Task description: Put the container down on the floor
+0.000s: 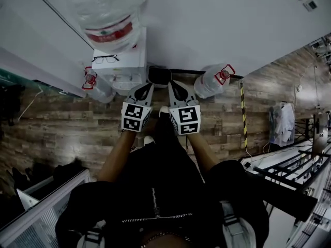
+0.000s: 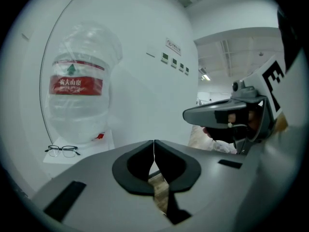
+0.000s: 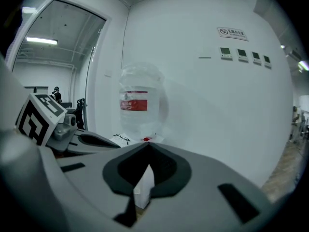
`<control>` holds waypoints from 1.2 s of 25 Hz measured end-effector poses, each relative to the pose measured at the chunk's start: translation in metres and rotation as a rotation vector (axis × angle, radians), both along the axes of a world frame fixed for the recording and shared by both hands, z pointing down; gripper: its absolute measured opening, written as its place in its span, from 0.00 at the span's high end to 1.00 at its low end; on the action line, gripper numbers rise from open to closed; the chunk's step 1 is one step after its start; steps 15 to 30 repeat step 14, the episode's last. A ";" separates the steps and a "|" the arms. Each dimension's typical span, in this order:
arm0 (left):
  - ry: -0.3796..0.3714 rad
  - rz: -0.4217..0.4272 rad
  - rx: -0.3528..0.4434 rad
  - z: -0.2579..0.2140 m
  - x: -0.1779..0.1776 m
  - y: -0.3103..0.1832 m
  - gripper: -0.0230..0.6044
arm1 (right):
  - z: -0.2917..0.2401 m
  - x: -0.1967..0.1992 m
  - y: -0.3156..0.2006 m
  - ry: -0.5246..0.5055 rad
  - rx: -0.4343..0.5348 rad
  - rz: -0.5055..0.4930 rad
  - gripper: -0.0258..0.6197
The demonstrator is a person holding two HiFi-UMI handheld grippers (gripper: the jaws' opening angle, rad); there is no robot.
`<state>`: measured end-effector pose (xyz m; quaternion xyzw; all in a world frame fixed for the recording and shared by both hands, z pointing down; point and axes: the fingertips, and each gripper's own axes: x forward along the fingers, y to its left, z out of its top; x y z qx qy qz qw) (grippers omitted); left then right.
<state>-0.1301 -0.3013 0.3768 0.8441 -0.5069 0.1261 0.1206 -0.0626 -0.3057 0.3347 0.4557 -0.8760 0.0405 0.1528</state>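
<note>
A large clear water bottle point(image 1: 108, 14) with a red label stands upside down on a white dispenser point(image 1: 120, 66) against the wall. It also shows in the left gripper view point(image 2: 79, 86) and in the right gripper view point(image 3: 140, 103). My left gripper point(image 1: 146, 87) and right gripper point(image 1: 175, 85) hang side by side in front of the dispenser, short of the bottle and touching nothing. Both are shut and empty, with jaw tips meeting in the left gripper view point(image 2: 153, 149) and in the right gripper view point(image 3: 147, 151).
A pair of black glasses point(image 1: 105, 59) lies on the dispenser's top. Two more clear jugs stand on the wooden floor, one left point(image 1: 97, 87) and one right point(image 1: 213, 80) of the dispenser. A yellow-black floor strip point(image 1: 242, 112) runs at the right, and racks stand at the far right.
</note>
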 end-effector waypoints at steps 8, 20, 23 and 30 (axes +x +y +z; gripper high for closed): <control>-0.011 0.000 -0.011 0.004 -0.005 0.009 0.94 | 0.006 -0.011 0.009 -0.037 -0.042 -0.014 0.95; -0.016 0.002 -0.010 0.003 -0.005 -0.003 0.94 | 0.003 -0.014 -0.004 -0.030 -0.042 -0.029 0.95; -0.016 0.002 -0.010 0.003 -0.005 -0.003 0.94 | 0.003 -0.014 -0.004 -0.030 -0.042 -0.029 0.95; -0.016 0.002 -0.010 0.003 -0.005 -0.003 0.94 | 0.003 -0.014 -0.004 -0.030 -0.042 -0.029 0.95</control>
